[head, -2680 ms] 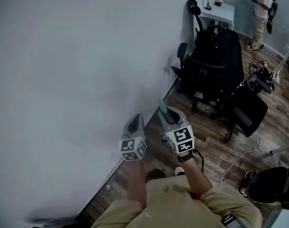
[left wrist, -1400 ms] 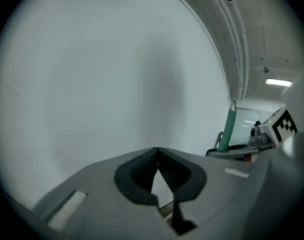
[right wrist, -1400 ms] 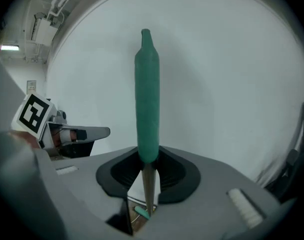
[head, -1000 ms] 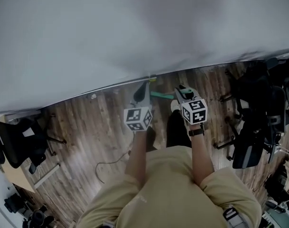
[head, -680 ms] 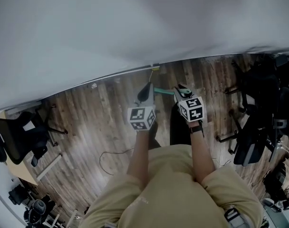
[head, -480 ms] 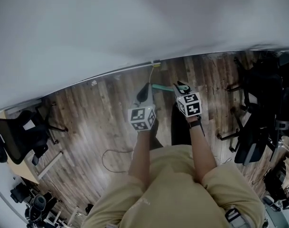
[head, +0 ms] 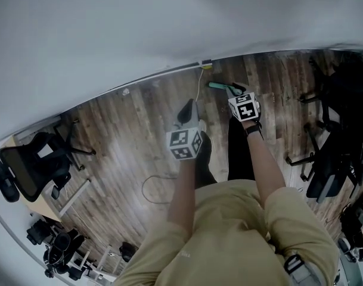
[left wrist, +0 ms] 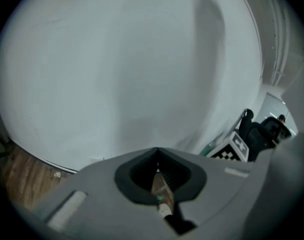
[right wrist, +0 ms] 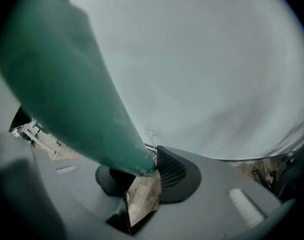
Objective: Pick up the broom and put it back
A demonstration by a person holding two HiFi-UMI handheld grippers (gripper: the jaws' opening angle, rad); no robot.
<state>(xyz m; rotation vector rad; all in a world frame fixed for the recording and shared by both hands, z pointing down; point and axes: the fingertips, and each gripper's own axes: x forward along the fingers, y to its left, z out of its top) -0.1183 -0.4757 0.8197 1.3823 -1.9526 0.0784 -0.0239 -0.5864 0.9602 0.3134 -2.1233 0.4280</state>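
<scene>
The broom shows only as a green handle (head: 219,86) lying low over the wooden floor near the wall's foot. In the right gripper view the green handle (right wrist: 77,94) runs from the upper left down into the jaws. My right gripper (head: 233,90) is shut on it, and the right gripper (right wrist: 142,171) points steeply down at the floor. My left gripper (head: 187,109) hangs beside it to the left, apart from the handle. The tips of the left gripper (left wrist: 157,151) meet with nothing held. The broom's head is hidden.
A white wall (head: 139,22) fills the top, with a small yellow-green plug (head: 206,64) at its base. A thin cable (head: 151,189) loops on the wooden floor. One black office chair (head: 32,165) stands at the left, more black chairs (head: 342,118) at the right.
Both grippers have sunk toward the floor near the wall's foot. The right one carried the green handle down with it. The head view has tilted, so the wall edge sits higher.
</scene>
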